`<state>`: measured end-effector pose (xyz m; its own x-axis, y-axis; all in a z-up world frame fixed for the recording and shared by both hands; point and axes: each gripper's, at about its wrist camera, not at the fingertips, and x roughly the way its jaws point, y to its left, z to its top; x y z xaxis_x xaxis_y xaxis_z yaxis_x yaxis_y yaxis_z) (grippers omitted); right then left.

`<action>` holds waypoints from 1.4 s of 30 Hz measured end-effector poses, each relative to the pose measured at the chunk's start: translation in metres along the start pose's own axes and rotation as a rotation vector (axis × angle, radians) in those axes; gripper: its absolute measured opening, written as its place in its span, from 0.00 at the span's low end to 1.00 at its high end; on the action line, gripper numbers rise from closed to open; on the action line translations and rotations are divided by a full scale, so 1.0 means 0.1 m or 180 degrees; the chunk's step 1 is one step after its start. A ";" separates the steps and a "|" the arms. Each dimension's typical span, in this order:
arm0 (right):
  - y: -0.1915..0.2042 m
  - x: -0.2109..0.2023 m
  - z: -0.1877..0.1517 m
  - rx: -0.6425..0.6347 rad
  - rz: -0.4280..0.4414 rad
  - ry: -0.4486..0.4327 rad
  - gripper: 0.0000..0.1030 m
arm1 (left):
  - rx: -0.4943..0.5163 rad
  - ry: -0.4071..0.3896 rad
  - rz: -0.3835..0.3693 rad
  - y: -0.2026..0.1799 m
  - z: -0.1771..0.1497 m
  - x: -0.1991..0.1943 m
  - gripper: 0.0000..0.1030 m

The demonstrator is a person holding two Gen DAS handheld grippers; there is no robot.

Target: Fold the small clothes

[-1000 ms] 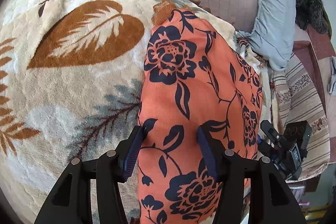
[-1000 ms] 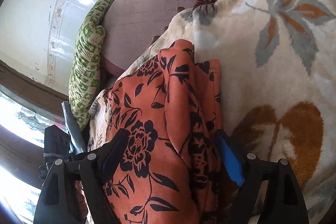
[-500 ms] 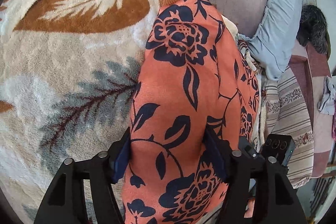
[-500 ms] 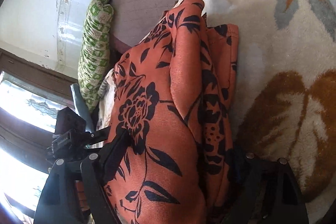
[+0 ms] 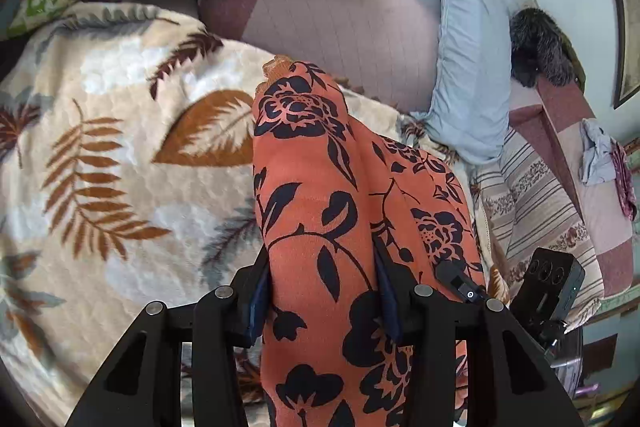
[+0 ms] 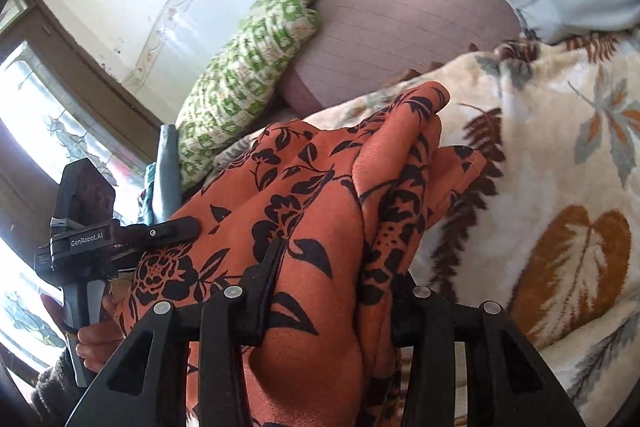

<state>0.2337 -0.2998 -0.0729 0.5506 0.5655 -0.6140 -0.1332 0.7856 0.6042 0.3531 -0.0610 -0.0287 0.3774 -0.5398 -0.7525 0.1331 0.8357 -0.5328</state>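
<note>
Since the earlier frames both grippers have risen, jaws closing. The left gripper (image 5: 322, 293) and right gripper (image 6: 334, 285) each pinch the orange black-flowered fabric garment (image 5: 320, 195), lifted mid-frame above the cream leaf-patterned fleece blanket (image 5: 120, 147). Folding is apparently unfinished; laying flat remains.

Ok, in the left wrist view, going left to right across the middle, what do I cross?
Leaf-print blanket → orange floral garment → light blue pillow → striped cloth.
</note>
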 end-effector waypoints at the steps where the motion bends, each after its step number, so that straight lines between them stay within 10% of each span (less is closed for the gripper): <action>1: 0.13 0.04 0.00 -0.0035 0.0048 -0.0014 0.42 | 0.0029 -0.0090 0.0040 0.06 -0.03 -0.16 0.43; 7: 0.61 0.56 -0.24 -0.0065 0.0141 0.0075 0.43 | -0.0121 -0.0271 0.0346 0.74 -0.37 -0.69 0.43; 15: 0.48 1.11 -0.71 -0.0056 -0.0130 0.0521 0.43 | -0.0550 0.0095 0.0515 1.51 -0.81 -0.18 0.47; 26: -0.01 0.64 -0.82 0.0317 -0.0345 0.0628 0.72 | -0.0968 0.0107 0.0180 1.81 -0.90 -0.21 0.53; 30: 0.26 0.29 -0.86 0.0064 -0.0629 0.0699 0.74 | -0.0735 0.0059 0.0664 1.50 -1.03 -0.53 0.53; 34: 0.64 0.02 -1.05 -0.0221 -0.1184 0.0762 0.98 | -0.0299 -0.0199 0.1242 1.11 -1.33 -0.74 0.57; 42: 1.09 -0.38 -1.59 -0.0841 -0.1690 0.0567 1.00 | 0.0140 -0.0519 0.1820 0.70 -2.10 -0.97 0.61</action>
<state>0.0673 -0.1958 -0.0647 0.4546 0.0957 -0.8855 -0.0909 0.9940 0.0608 0.1334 0.0280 -0.0743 0.5357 0.0167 -0.8443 -0.0962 0.9945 -0.0413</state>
